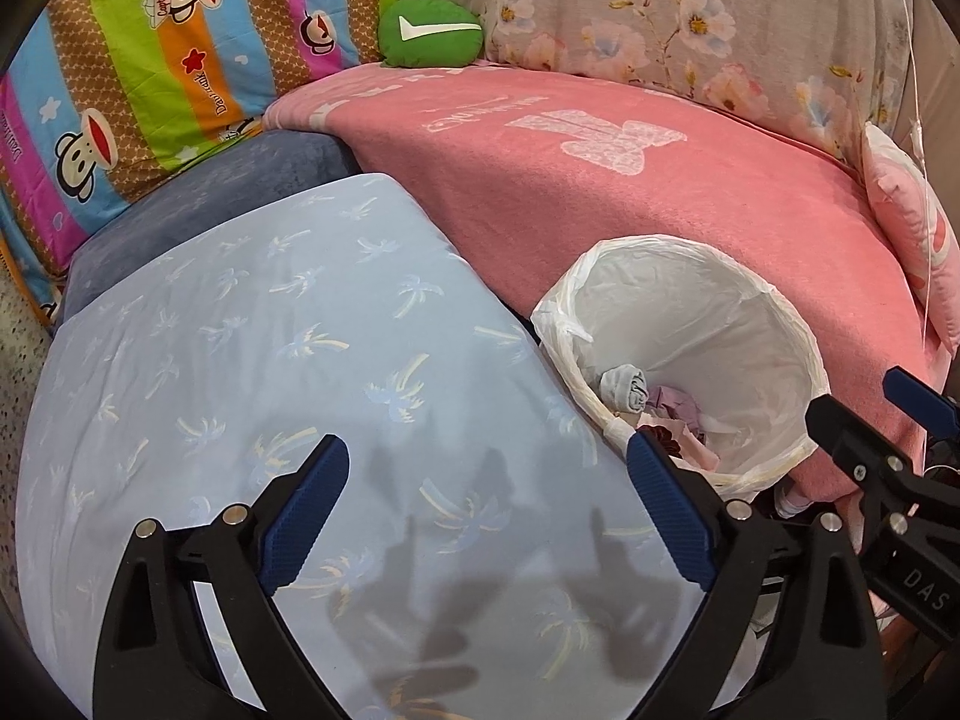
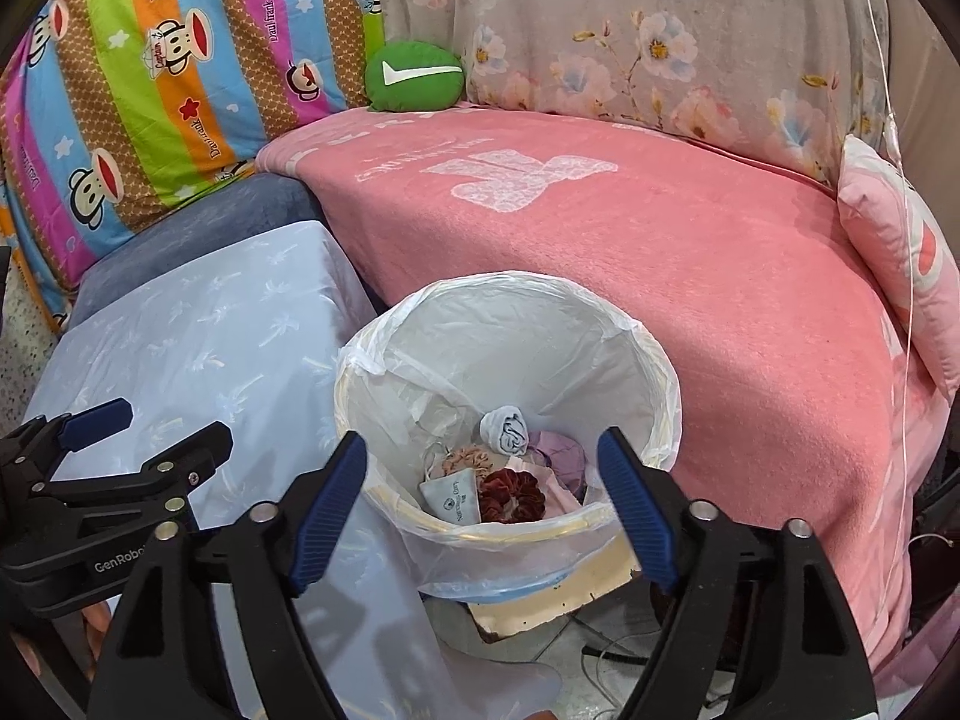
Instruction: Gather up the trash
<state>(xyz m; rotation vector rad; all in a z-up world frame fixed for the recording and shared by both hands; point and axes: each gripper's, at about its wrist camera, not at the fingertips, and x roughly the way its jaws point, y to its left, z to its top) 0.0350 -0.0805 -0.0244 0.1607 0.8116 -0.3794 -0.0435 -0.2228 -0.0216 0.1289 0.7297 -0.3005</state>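
Note:
A round bin with a white plastic liner (image 2: 510,291) stands between a pale blue cushion and a pink blanket. In it lie a rolled grey cloth (image 2: 507,429), a dark red scrunchie (image 2: 510,495), a crumpled purple piece (image 2: 564,450) and a small white pouch (image 2: 450,501). My right gripper (image 2: 483,444) hangs open over the bin's near rim, nothing between its fingers. My left gripper (image 1: 486,450) is open over the blue cushion (image 1: 270,360), left of the bin (image 1: 690,252), and holds nothing. Each gripper shows in the other's view: the left gripper (image 2: 165,420), the right gripper (image 1: 861,396).
A pink blanket (image 2: 660,252) covers the sofa seat behind the bin. At the back lean a striped monkey-print quilt (image 2: 150,90), a green pillow (image 2: 414,75) and a floral cover (image 2: 660,48). A pink pillow (image 2: 900,252) and a thin white cord (image 2: 906,330) are at the right. Cables lie on the floor (image 2: 600,654).

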